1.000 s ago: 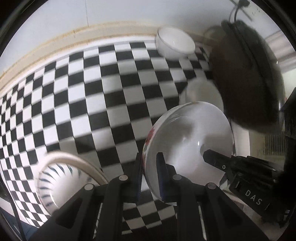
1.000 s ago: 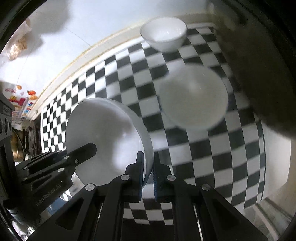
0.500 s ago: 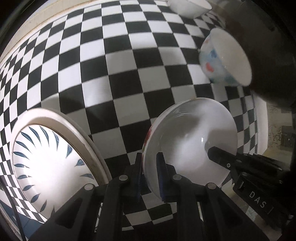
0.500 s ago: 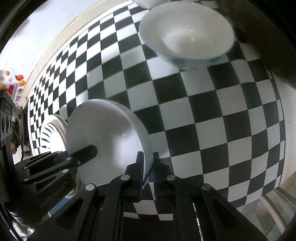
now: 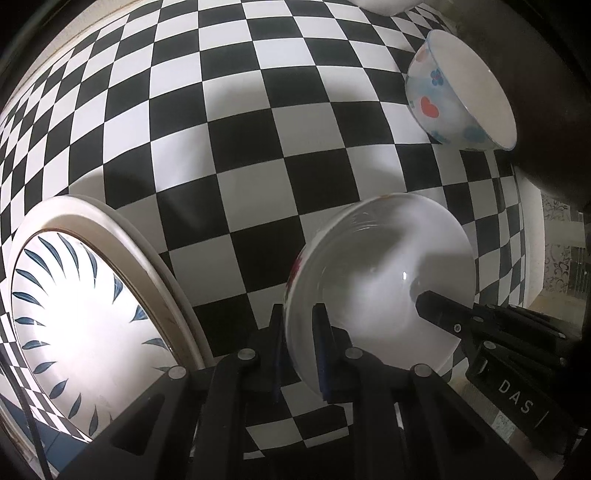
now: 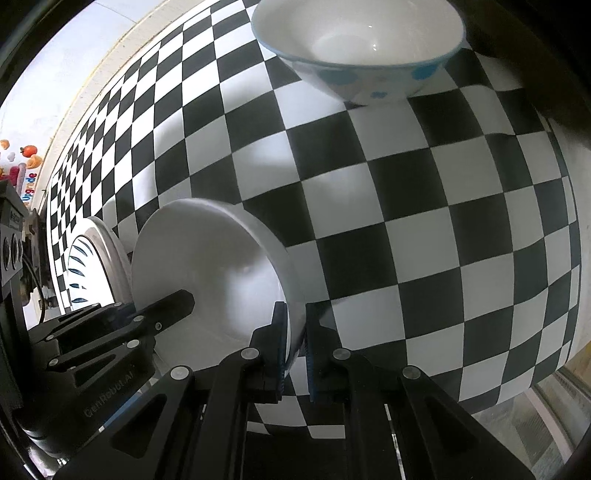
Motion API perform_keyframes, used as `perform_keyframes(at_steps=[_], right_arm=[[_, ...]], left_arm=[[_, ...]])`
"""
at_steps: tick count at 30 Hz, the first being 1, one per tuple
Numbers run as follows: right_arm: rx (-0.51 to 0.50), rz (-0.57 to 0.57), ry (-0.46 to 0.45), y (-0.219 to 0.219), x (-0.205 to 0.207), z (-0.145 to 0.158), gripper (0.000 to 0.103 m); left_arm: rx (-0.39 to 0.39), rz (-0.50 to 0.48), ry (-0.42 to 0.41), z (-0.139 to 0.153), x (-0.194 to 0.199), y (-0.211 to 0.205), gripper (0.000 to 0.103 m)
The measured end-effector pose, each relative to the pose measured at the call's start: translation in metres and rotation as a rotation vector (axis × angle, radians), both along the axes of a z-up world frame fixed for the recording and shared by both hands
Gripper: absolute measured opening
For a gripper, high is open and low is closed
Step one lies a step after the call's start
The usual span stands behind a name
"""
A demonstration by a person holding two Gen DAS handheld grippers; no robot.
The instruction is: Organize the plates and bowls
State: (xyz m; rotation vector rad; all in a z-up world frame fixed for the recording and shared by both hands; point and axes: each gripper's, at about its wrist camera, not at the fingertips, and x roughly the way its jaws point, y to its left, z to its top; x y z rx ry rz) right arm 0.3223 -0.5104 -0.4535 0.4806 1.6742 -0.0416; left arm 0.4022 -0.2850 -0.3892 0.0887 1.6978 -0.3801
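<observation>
Left wrist view
- Left gripper (image 5: pixel 299 347): its two fingers are clamped on the near rim of a white bowl (image 5: pixel 380 284), one pad inside the wall, one outside.
- White bowl: held on edge above the checkered cloth (image 5: pixel 229 147), its mouth facing right toward the other gripper; a bit of red pattern shows on its outer wall at the left.
- Right gripper (image 5: pixel 428 306): comes in from the lower right, its tips on the far side of the same bowl.
- Leaf-pattern plate (image 5: pixel 85 314): lies at lower left on the cloth, just beside the left fingers, cream rim and blue strokes around the well.
- Heart bowl (image 5: pixel 458 92): stands upright at upper right, well apart from the held bowl, with red heart and blue flower marks.
- Plain bowl at the top edge (image 5: pixel 384 5): only its lower wall shows.

Right wrist view
- Right gripper (image 6: pixel 295 339): fingers pinched on the rim of the white bowl (image 6: pixel 207 269).
- White bowl: its mouth faces left here, the rim standing nearly vertical, low over the cloth (image 6: pixel 424 221); whether it touches the cloth I cannot tell.
- Left gripper (image 6: pixel 184 301): reaches in from the lower left to the opposite rim.
- Leaf-pattern plate (image 6: pixel 92 266): just behind the bowl at left, partly hidden.
- Heart bowl (image 6: pixel 358 48): upright at the top, mouth up.
</observation>
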Motion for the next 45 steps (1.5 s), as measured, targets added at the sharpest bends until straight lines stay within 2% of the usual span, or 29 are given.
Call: perform_keyframes(at_steps=[15, 21, 29, 30, 32, 33, 34, 40, 45], right_arm=[[0.025, 0.003, 0.014, -0.010, 0.002, -0.001, 0.011], [0.030, 0.013, 0.010, -0.013, 0.000, 0.008, 0.011], [-0.002, -0.041, -0.099, -0.033, 0.006, 0.051, 0.012], [-0.007, -0.053, -0.115, -0.036, 0.008, 0.056, 0.014], [0.000, -0.095, -0.144, -0.044, 0.011, 0.064, 0.029], [-0.004, -0.118, -0.161, -0.050, 0.013, 0.066, 0.042], [-0.015, -0.140, -0.174, -0.055, 0.016, 0.068, 0.046], [-0.085, -0.237, -0.200, -0.091, 0.037, 0.063, 0.046], [-0.174, -0.211, -0.207, -0.104, 0.063, 0.056, 0.046]], left_arm=[[0.035, -0.006, -0.010, -0.002, 0.007, -0.016, 0.013], [0.060, -0.015, -0.059, 0.018, 0.008, -0.015, 0.013], [0.070, -0.031, -0.194, 0.063, 0.014, -0.019, 0.014], [0.065, -0.031, -0.208, 0.068, 0.015, -0.020, 0.014], [0.051, -0.020, -0.238, 0.077, 0.024, -0.022, 0.016], [0.043, -0.012, -0.252, 0.081, 0.031, -0.025, 0.019], [0.033, -0.010, -0.255, 0.083, 0.040, -0.020, 0.021], [-0.040, 0.020, -0.230, 0.084, 0.085, -0.045, 0.023], [-0.070, -0.033, -0.199, 0.072, 0.117, -0.088, 0.023]])
